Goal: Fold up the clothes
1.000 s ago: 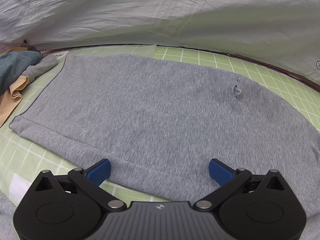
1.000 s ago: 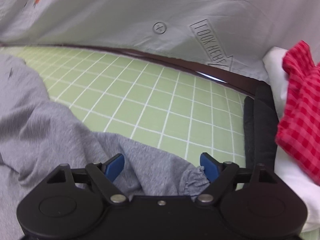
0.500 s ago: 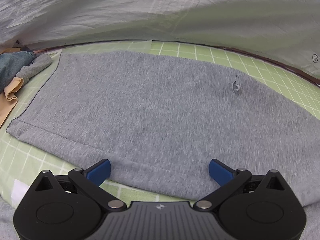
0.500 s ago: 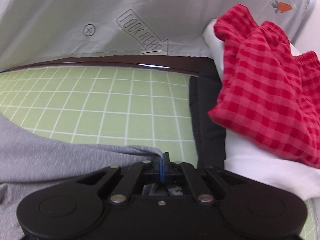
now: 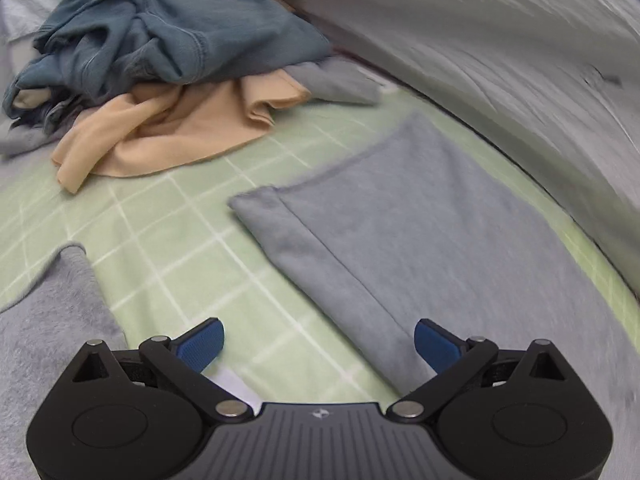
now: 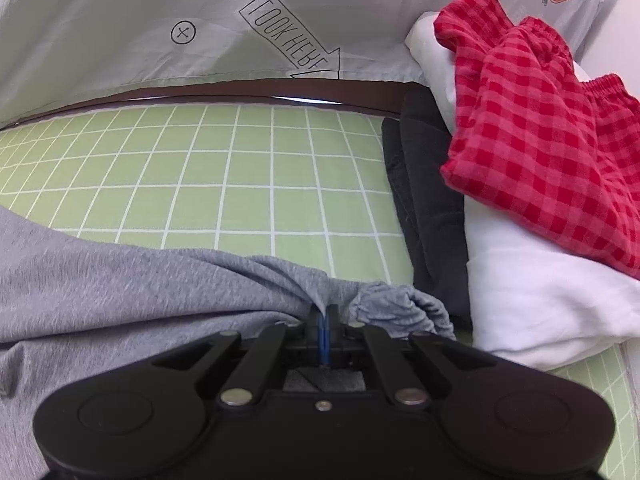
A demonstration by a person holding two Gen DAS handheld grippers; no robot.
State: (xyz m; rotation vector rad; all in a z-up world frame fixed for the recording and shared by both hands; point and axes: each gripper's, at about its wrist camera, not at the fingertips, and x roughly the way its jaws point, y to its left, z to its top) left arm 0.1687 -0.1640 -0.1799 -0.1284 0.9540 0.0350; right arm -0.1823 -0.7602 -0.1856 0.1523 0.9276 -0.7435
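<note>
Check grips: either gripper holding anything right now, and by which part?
Right gripper is shut on the grey garment, pinching a bunched fold at its edge beside the gathered cuff. Left gripper is open and holds nothing.

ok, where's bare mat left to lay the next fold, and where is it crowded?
Right wrist view: open green grid mat between the grey garment and the black clothes. Left wrist view: a smaller bare strip between the grey hem and the beige garment. Crowded: the blue-and-beige pile, and the red checked shorts on white fabric.
</note>
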